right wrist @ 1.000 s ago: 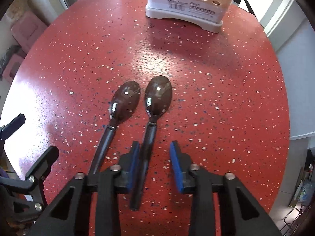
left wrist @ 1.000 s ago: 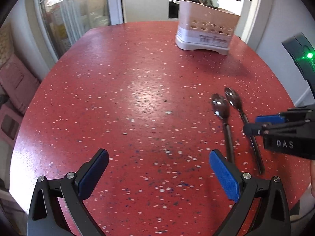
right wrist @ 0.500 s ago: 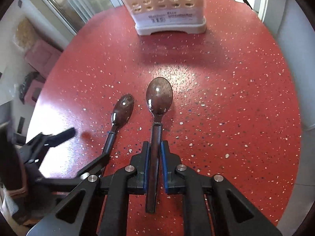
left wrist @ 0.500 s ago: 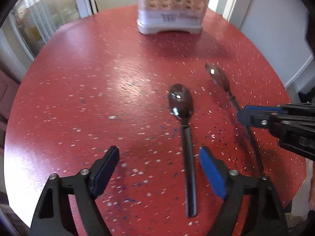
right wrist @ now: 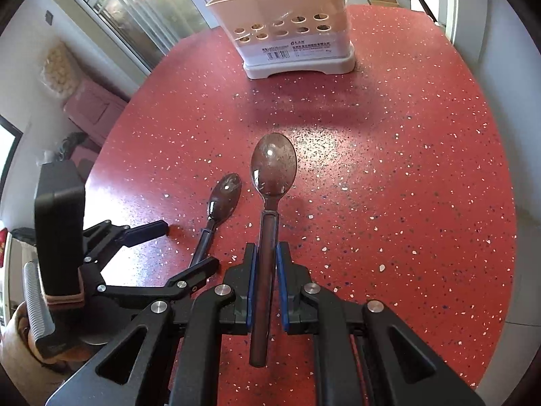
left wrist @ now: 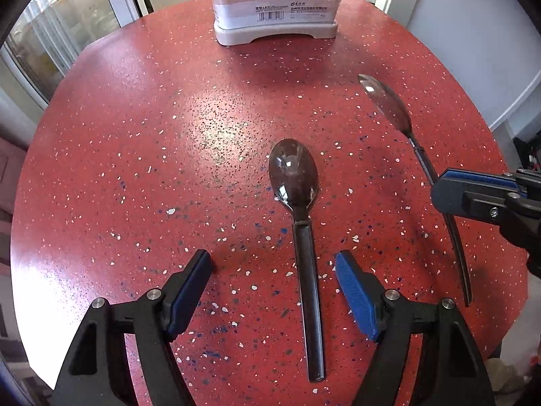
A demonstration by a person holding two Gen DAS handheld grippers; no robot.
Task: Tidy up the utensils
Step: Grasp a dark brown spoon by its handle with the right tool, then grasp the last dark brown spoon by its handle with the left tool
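Red speckled composite forms the round table on which the scene is set. Left gripper: jaws spread wide, blue-padded fingers lying either side of a dark spoon without touching it; that spoon rests flat on the table, bowl pointing toward the far edge, handle running back between the open fingers. Right gripper: blue pads clamped on the handle of a second spoon, gripped about midway along the handle, bowl forward and handle end protruding back past the pads. In the left wrist view this held spoon appears at the right, with its handle passing behind the right gripper. In the right wrist view the loose spoon lies just to the left of the held one, with the left gripper straddling its handle. Cream plastic utensil holder: stands upright near the far edge of the table, perforated with round holes, already containing several utensils; it is well apart from both spoons.
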